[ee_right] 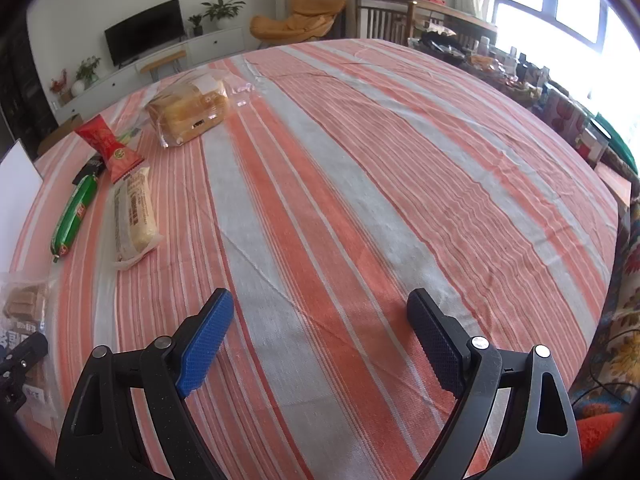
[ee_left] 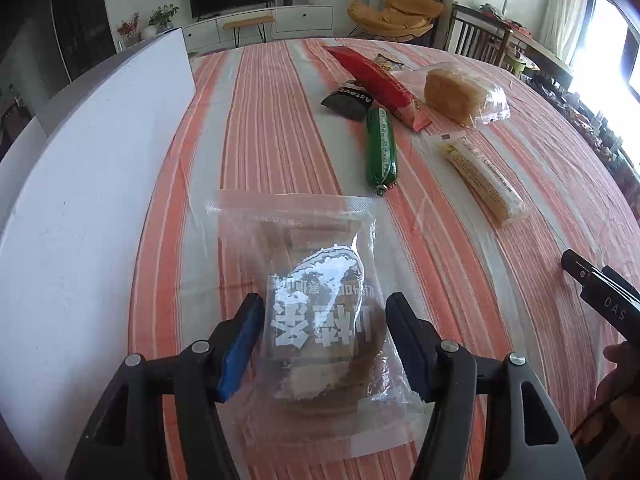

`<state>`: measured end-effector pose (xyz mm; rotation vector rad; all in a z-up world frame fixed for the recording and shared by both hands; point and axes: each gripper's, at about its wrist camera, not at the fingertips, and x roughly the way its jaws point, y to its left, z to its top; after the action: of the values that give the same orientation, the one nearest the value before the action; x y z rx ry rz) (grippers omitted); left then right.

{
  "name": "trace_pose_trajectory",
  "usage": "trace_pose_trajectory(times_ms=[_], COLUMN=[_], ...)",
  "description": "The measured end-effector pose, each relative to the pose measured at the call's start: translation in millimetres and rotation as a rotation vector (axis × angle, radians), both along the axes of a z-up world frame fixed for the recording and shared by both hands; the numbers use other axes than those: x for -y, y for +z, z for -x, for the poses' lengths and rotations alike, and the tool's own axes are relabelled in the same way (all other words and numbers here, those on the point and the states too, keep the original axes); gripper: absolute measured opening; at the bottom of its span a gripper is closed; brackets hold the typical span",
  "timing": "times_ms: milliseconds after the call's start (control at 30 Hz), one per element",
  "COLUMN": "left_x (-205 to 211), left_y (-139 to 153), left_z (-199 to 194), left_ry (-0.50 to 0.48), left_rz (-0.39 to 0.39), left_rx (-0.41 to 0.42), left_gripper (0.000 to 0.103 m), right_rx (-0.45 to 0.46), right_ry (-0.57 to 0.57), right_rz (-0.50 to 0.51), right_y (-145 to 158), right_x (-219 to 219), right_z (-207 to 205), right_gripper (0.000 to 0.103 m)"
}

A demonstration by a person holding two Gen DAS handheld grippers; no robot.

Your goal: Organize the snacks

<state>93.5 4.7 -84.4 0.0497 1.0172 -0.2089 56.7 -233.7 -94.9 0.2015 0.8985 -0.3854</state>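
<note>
A clear bag of brown snack with white lettering lies flat on the striped tablecloth. My left gripper straddles its near half, one blue pad at each side of the contents; I see no squeeze on the bag. Farther back lie a green sausage, a red packet, a small black packet, a bagged bread loaf and a long pale roll in clear wrap. My right gripper hangs open over bare cloth, with nothing between its fingers. The bag shows at that view's left edge.
A white flat-sided box stands along the table's left side next to the bag. One finger of the right gripper and a hand reach in from the right. A cluttered side table stands by the window.
</note>
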Motion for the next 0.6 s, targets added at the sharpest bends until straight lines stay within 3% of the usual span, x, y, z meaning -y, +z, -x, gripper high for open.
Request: trace_pose_trajectory(times_ms=[67, 167, 600], left_x=[-1.2, 3.9, 6.2], left_y=[-3.5, -11.0, -10.0], left_z=[-1.8, 1.0, 1.2], left_ry=[0.006, -0.008, 0.011], left_rz=[-0.020, -0.043, -0.031], left_rx=[0.001, 0.044, 0.069], left_gripper=[0.088, 0.103, 0.103], right_rx=[0.000, 0.000, 0.000], right_ry=[0.000, 0.003, 0.008], right_rz=[0.000, -0.001, 0.002], right_y=[0.0, 0.0, -0.1], right_x=[0.2, 0.0, -0.3], right_z=[0.0, 0.0, 0.3], right_gripper=[0.092, 0.092, 0.093])
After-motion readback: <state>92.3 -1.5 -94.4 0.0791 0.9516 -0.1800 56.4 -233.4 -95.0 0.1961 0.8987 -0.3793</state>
